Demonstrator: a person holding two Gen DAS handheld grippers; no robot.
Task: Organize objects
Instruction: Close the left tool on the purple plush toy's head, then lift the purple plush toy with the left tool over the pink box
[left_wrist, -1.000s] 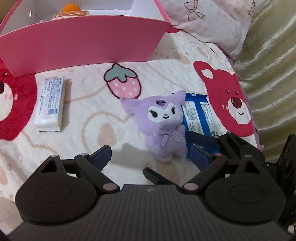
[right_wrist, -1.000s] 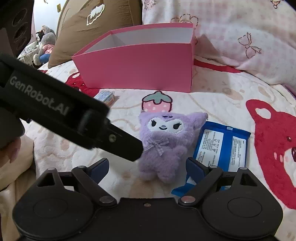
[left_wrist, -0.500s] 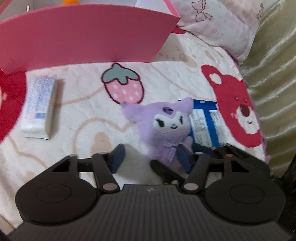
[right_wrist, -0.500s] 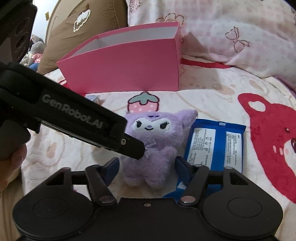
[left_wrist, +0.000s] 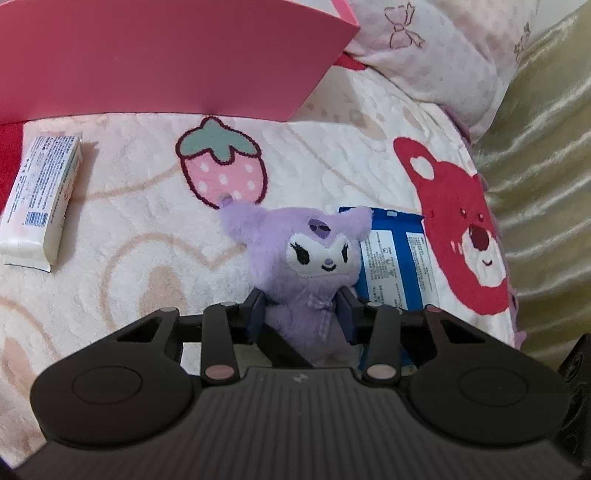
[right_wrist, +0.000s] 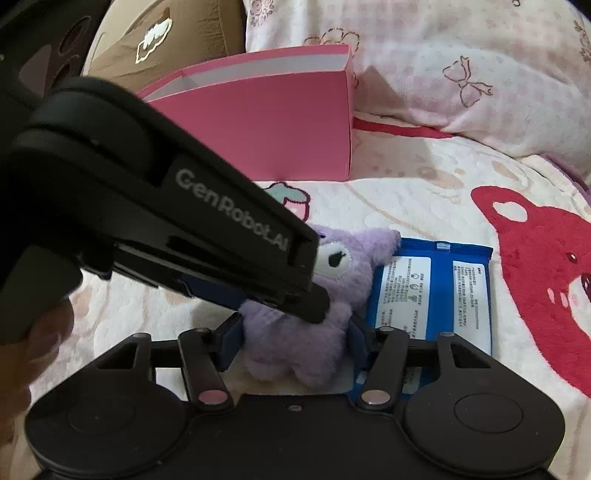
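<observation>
Between both grippers' pads: purple plush doll (left_wrist: 308, 273), on a printed blanket (left_wrist: 140, 236).
Left gripper (left_wrist: 301, 314) has just been closing, clamped on the doll's body; right gripper (right_wrist: 293, 341) nearly half open, flanking its lower body, contact unclear. Blue packet (right_wrist: 436, 288) just right; pink box (right_wrist: 273, 125) beyond.

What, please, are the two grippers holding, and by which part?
Both hold the purple plush: the left gripper at its bow-tied chest, the right gripper around its lower body.
</observation>
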